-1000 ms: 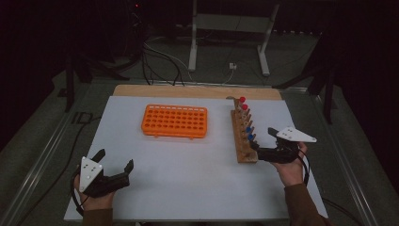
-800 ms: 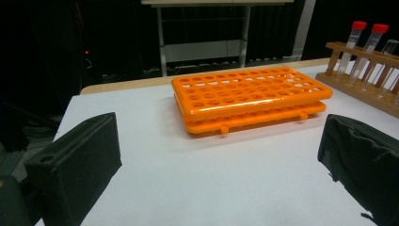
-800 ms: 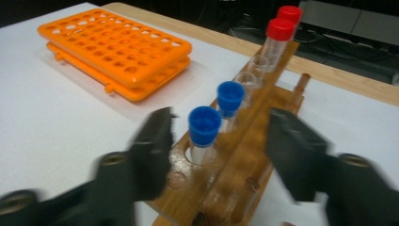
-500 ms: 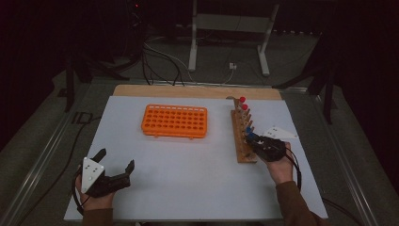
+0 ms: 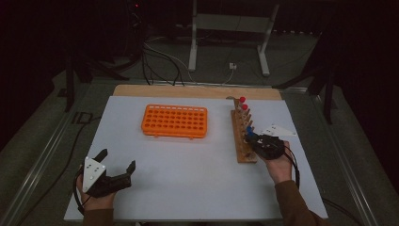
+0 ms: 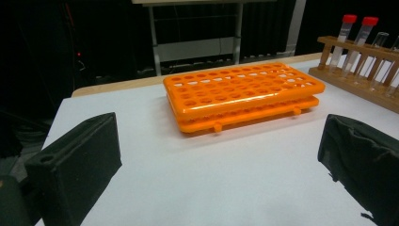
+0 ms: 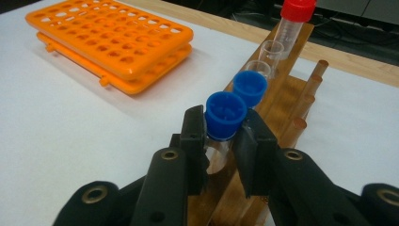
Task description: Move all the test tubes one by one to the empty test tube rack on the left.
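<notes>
Now, work in hand: moving capped tubes out of the wooden rack, judged from the grip.
Right gripper: jaws just closed in, now clamped on the blue-capped tube just under its cap.
Tube's place: standing in the wooden rack, at the end nearest the person; a second blue cap sits just behind it.
Left gripper: jaws wide, nothing between them, well apart from the wooden rack, near the table's front-left corner.
Orange rack: beside the wooden rack on its left; every hole seen looks empty.
Done so far: tube seized, I judge; not yet lifted.
Left to do: pull it up, carry it across, likely repeat for the others.
Hard to make out: the tube's lower part, hidden by jaws and rack; how many tubes the rack holds.
Cut off: the wooden rack's near end in the right gripper view.
</notes>
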A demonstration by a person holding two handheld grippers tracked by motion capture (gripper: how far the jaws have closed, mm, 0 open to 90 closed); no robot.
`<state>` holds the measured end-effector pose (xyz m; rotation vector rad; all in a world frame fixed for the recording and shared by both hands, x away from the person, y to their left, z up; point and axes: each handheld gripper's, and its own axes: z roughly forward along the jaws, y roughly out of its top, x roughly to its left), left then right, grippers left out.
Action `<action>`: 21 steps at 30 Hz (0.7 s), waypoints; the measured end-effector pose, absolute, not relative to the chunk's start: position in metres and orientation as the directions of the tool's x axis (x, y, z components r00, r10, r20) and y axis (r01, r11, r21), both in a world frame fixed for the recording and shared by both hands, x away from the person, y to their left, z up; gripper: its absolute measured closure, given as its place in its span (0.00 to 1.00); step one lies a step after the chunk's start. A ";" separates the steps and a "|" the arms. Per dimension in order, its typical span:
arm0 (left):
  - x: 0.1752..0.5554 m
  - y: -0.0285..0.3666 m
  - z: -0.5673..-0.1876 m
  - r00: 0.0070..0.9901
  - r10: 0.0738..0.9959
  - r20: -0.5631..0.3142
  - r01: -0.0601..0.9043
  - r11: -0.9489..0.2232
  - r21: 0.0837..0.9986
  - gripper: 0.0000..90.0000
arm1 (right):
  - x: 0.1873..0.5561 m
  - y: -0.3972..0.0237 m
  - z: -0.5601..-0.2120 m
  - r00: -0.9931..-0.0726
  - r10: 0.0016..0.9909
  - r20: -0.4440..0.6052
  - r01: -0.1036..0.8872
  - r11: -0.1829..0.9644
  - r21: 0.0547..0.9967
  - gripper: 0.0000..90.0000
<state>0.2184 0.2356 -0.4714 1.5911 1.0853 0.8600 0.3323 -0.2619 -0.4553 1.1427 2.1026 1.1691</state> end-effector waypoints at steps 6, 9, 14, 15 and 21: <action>0.219 0.235 -0.472 0.348 0.937 0.022 0.243 -0.113 0.963 0.01 | 0.330 -0.260 -0.454 -0.545 0.838 -0.030 0.425 0.307 0.852 0.85; 0.219 0.235 -0.472 0.341 0.940 0.019 0.265 -0.115 0.957 0.01 | 0.328 -0.259 -0.451 -0.548 0.836 -0.031 0.423 0.309 0.852 0.85; 0.220 0.234 -0.472 0.340 0.940 0.017 0.278 -0.117 0.953 0.01 | 0.324 -0.259 -0.444 -0.557 0.830 -0.027 0.405 0.300 0.864 0.85; 0.220 0.234 -0.472 0.341 0.940 0.017 0.280 -0.119 0.953 0.01 | 0.324 -0.258 -0.442 -0.558 0.829 -0.028 0.403 0.301 0.864 0.85; 0.220 0.234 -0.472 0.342 0.939 0.020 0.281 -0.122 0.952 0.01 | 0.321 -0.259 -0.425 -0.563 0.826 -0.032 0.379 0.293 0.878 0.85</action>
